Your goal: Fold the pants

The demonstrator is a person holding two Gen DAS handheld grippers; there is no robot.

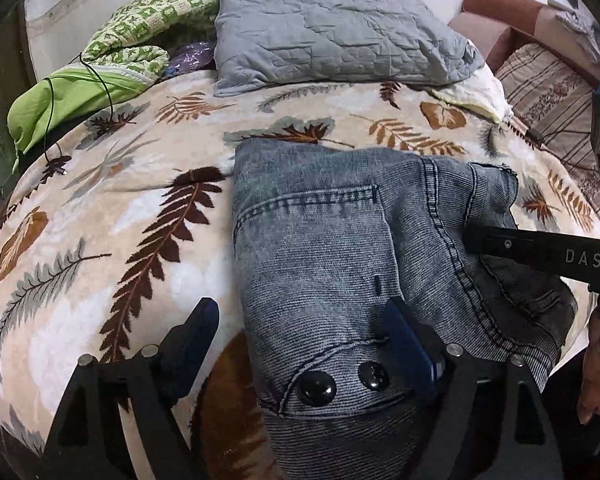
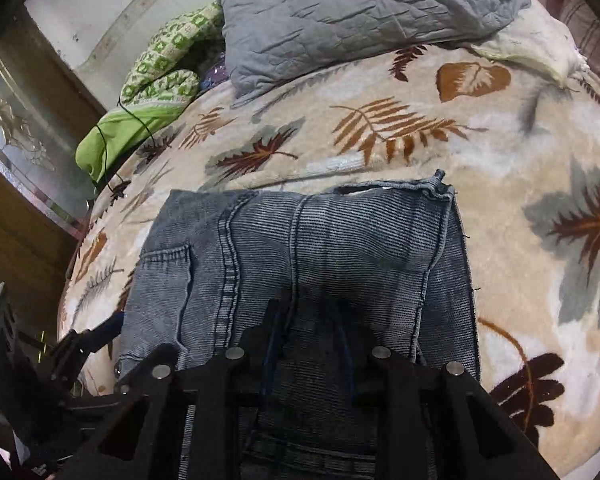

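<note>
Covering most of both views, the bed (image 1: 100, 240) wears a beige blanket (image 2: 520, 160) printed with leaves; a grey pillow (image 1: 332, 36) and green cloth (image 1: 80, 92) lie at its far side, with a thin black cable (image 1: 100, 76) trailing over the green cloth.

Pants (image 1: 320, 240): grey-blue denim, already folded into a compact stack that lies flat on the blanket near the bed's near edge. Two dark buttons (image 1: 316, 388) show on the near end; a pocket seam and a hem edge show on top.

Left gripper (image 1: 300, 320): jaws wide, with no earlier view to compare. One finger stands over the blanket just beside the stack, the other over the denim. Nothing is clamped.

Right gripper (image 2: 312, 320): jaws narrow, fingers low over the middle of the stack, with a ridge of denim between them; it appears pinched, though pad contact is hard to confirm in the shadow.

Risks, as judgement: if the right gripper lifts with the top layer pinched, the stack could drag open and undo the fold. The left gripper's outer finger could snag the plush blanket instead of denim. The stack's closeness to the bed's edge means a pull toward the person could slide it off.
</note>
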